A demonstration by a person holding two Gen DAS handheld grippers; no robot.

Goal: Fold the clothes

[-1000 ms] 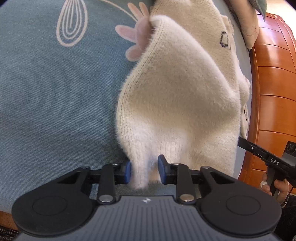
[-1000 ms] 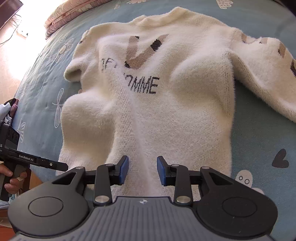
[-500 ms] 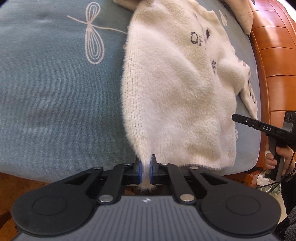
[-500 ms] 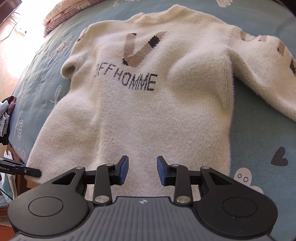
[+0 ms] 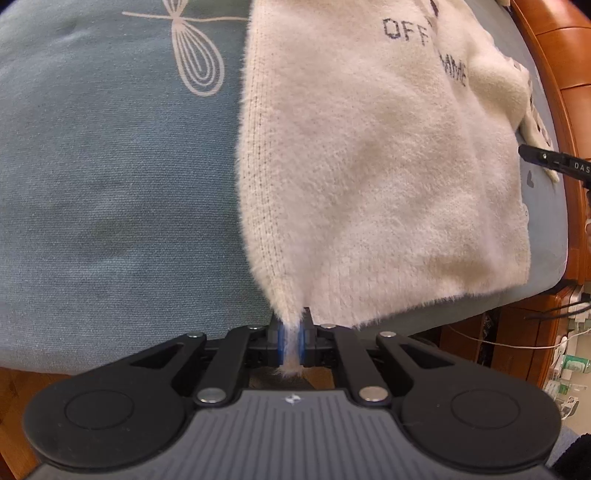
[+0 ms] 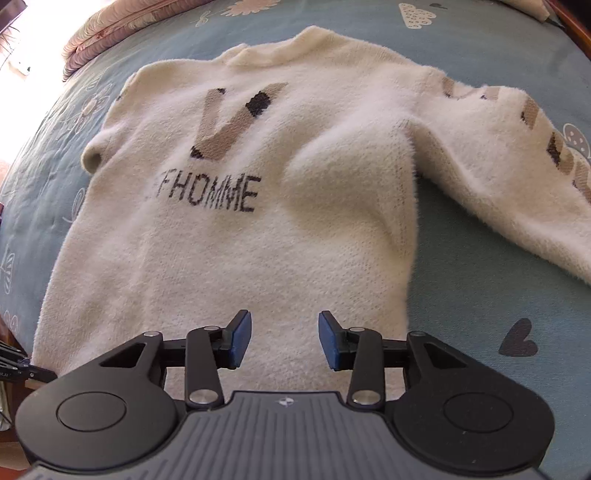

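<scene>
Left gripper (image 5: 291, 341) pinches the bottom hem corner of the cream sweater (image 5: 388, 166), blue pads pressed tight on a tuft of knit at the near bed edge. Right gripper (image 6: 284, 339) is spread wide, nothing between the pads, hovering over the lower hem middle; contact with the fabric can't be told. Sweater (image 6: 277, 240) lies flat, printed side up, on the blue-grey bedspread (image 6: 480, 288), hem toward the cameras, collar far. Bump/wrinkle in the body right of the lettering "HOMME". One sleeve (image 6: 517, 177) with brown and dark stripes spreads out to the right, resting on the spread. Bedspread prints: dark heart (image 6: 519, 339) just right of the hem, whisk-like outline (image 5: 195, 55) left of the sweater in the left wrist view. Orange wooden bed frame (image 5: 554, 48) runs along the far right side there; cables and small clutter (image 5: 565, 354) below it. Pink quilted bedding (image 6: 122, 29) bunched at the far left bed edge.
</scene>
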